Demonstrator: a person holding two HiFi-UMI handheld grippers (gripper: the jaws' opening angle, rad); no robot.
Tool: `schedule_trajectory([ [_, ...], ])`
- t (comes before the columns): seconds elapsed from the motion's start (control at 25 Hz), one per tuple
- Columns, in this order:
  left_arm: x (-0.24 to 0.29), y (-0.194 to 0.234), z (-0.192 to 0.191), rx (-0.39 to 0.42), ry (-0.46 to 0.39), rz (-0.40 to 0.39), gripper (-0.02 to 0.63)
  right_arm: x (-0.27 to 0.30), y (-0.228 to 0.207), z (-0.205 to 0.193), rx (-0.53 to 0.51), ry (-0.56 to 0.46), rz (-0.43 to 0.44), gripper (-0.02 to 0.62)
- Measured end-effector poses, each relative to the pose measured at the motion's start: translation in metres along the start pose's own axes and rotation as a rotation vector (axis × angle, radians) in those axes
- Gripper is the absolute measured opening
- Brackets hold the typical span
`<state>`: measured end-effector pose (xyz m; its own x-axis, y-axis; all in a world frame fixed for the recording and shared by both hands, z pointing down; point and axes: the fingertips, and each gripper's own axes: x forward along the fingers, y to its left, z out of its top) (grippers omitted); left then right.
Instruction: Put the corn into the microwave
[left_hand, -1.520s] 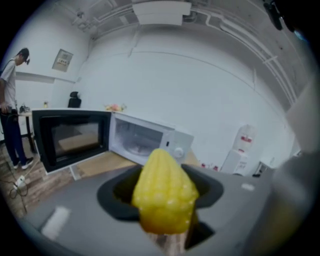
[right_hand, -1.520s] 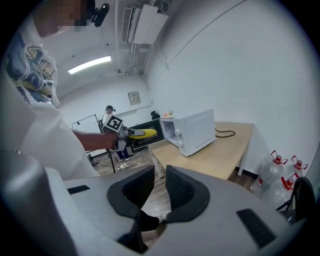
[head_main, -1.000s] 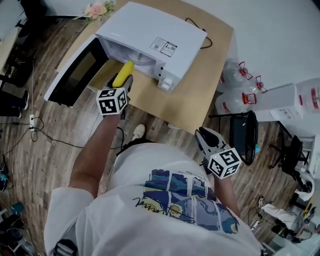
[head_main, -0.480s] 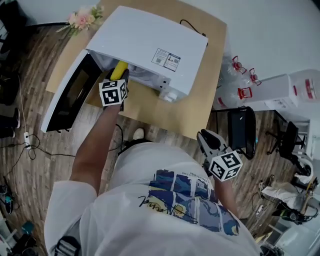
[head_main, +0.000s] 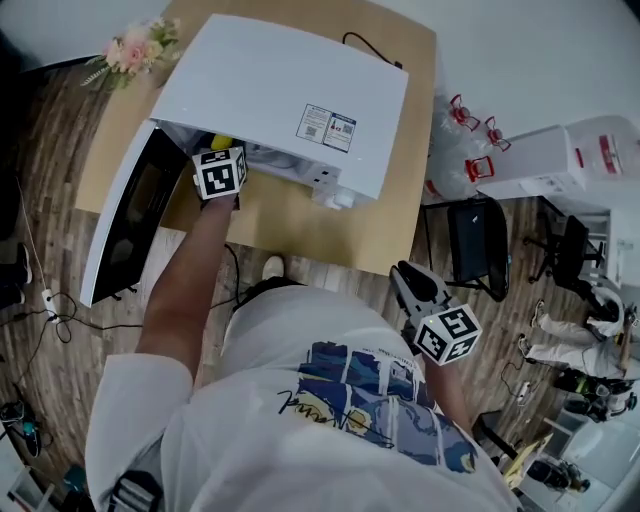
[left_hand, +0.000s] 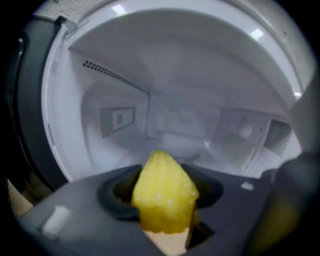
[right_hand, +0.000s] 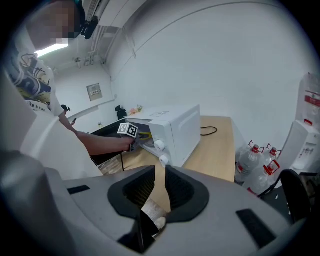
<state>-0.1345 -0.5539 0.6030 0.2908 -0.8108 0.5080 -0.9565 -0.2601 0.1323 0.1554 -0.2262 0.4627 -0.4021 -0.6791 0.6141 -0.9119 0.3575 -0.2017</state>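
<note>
Corn (left_hand: 162, 192): a yellow cob with rows of small rounded kernels, tapering to a blunt tip; its pale cut end faces the camera.
Corn, place: clamped in the left tool (head_main: 222, 158), tip pointing to 12 o'clock into the mouth of the microwave (head_main: 290, 90); in the head view only a yellow bit shows under the oven's top edge.
Left tool: jaws held wide and pressed on both flanks of the cob; dark matte fingers, with a marker cube behind them.
Right tool (right_hand: 156, 182): jaws slightly apart with a thin slit between the ribbed black pads and nothing in it; held low at 4 o'clock in the head view, well apart from the oven.
Microwave: a white, smooth box with two round knobs on the front.
Cavity (left_hand: 180, 120): pale, glossy walls with rounded corners and a patch of fine vent holes at 10 o'clock.
Door (head_main: 125, 225): a dark glass panel in a white frame, swung open toward 9 o'clock.
Desk (head_main: 300, 225): light wood, flat and matte, under the oven.
</note>
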Motion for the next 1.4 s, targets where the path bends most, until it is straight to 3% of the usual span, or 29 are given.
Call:
schedule_trajectory([
  [0.32, 0.022, 0.002, 0.011, 0.065, -0.007, 0.014, 0.253, 0.006, 0.002, 0.003, 0.017, 0.006, -0.021, 0.057],
  [0.8, 0.026, 0.002, -0.001, 0.134, 0.046, 0.021, 0.256, 0.009, 0.006, 0.0, 0.023, 0.014, -0.014, 0.057],
  [1.4, -0.012, -0.001, -0.015, 0.096, 0.037, 0.075, 0.301, -0.018, -0.009, -0.017, 0.008, -0.008, 0.037, 0.057],
])
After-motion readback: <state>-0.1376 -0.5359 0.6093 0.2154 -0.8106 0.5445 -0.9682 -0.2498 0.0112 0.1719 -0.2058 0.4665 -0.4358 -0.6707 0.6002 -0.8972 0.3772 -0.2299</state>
